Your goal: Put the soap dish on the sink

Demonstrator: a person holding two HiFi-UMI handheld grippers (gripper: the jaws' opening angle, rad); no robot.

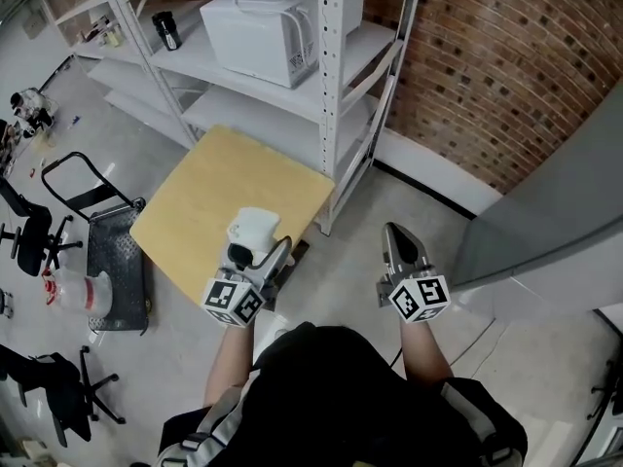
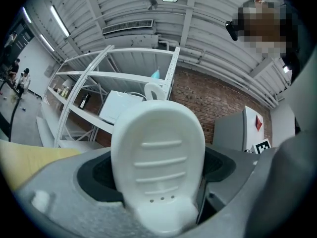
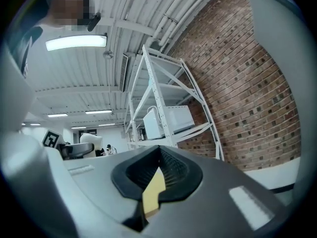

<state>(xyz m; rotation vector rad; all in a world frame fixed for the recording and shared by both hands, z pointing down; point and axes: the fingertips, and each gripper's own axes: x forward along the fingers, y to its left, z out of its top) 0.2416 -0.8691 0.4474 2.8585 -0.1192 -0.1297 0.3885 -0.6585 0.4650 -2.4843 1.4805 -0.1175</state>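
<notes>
While no sink shows in any view, the soap dish is already in hand: the left gripper has its jaws clamped on the dish's near end, the end with the small drain holes. From there the dish sticks out ahead of the jaws, its long axis running along their line and its rounded far end pointing away from the person. Its ribbed hollow faces back toward the gripper's own camera, so it's carried roughly on end, not flat.

Ahead of and below that gripper is a wooden table, and beyond it a white shelf rack with a microwave.

The right gripper is beside the left one, well apart from the dish, its jaws pressed together and holding nothing I can make out.

To my eye the left one does the carrying. The dish will likely need tipping hollow side up before it's put down, and I can't tell which way the sink lies.
</notes>
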